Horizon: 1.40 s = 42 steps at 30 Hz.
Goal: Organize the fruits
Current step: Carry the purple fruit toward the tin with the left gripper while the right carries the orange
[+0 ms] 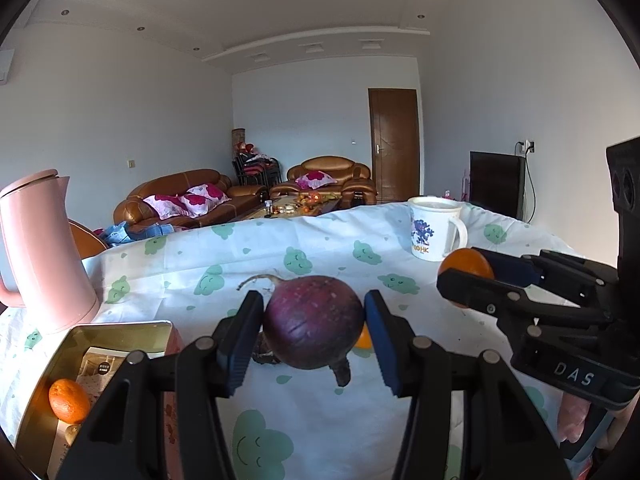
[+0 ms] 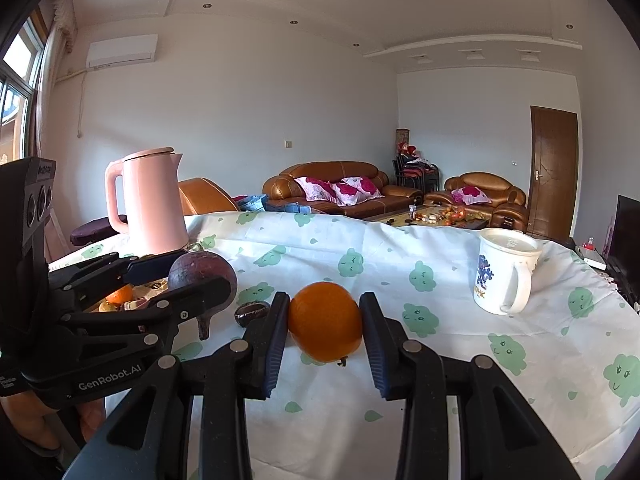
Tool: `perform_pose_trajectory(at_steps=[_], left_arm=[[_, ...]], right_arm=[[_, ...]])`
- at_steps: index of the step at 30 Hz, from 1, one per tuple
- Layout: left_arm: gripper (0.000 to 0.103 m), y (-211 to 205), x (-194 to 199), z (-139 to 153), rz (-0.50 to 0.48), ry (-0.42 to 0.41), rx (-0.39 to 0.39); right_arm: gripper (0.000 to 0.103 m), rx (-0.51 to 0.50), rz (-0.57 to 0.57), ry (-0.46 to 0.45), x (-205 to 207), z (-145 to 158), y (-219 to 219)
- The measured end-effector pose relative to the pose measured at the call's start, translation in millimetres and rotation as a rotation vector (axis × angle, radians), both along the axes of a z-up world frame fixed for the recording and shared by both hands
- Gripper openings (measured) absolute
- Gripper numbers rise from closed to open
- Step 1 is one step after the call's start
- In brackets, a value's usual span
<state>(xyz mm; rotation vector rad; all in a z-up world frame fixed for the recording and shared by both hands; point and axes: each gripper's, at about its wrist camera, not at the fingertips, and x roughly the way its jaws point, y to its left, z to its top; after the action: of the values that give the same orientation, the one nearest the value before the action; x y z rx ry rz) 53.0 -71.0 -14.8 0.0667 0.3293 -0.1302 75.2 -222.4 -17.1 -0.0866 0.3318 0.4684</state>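
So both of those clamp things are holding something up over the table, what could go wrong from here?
The purple round root is held only at its sides by the left gripper; it might slip and drop onto the small dark fruit below. The orange in the right gripper could roll off the tablecloth if dropped. The tin box already holds a small orange, so placing could knock it.

Two close wrist views across one shared table [image 1: 320,248].

A table under a white cloth printed with green smiling clouds [image 2: 440,248] carries a pink kettle [image 2: 152,204] far left, a white printed mug [image 2: 502,276] far right, an open gold tin [image 1: 100,344] near left, and a small dark brown fruit [image 2: 251,313] mid-table.
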Motion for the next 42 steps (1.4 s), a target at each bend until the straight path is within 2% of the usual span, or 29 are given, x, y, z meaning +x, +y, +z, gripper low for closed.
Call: perform_pose_trajectory(at_steps=[19, 42], left_arm=[[0.054, 4.2, -17.1, 4.2, 0.035, -0.06, 0.011], [0.054, 29.3, -26.3, 4.6, 0.068, -0.052, -0.01]], right_arm=[[0.038, 0.002, -0.011, -0.053, -10.4, 3.6, 0.1], [0.038, -0.04, 0.044, -0.063, -18.3, 5.9, 28.9]])
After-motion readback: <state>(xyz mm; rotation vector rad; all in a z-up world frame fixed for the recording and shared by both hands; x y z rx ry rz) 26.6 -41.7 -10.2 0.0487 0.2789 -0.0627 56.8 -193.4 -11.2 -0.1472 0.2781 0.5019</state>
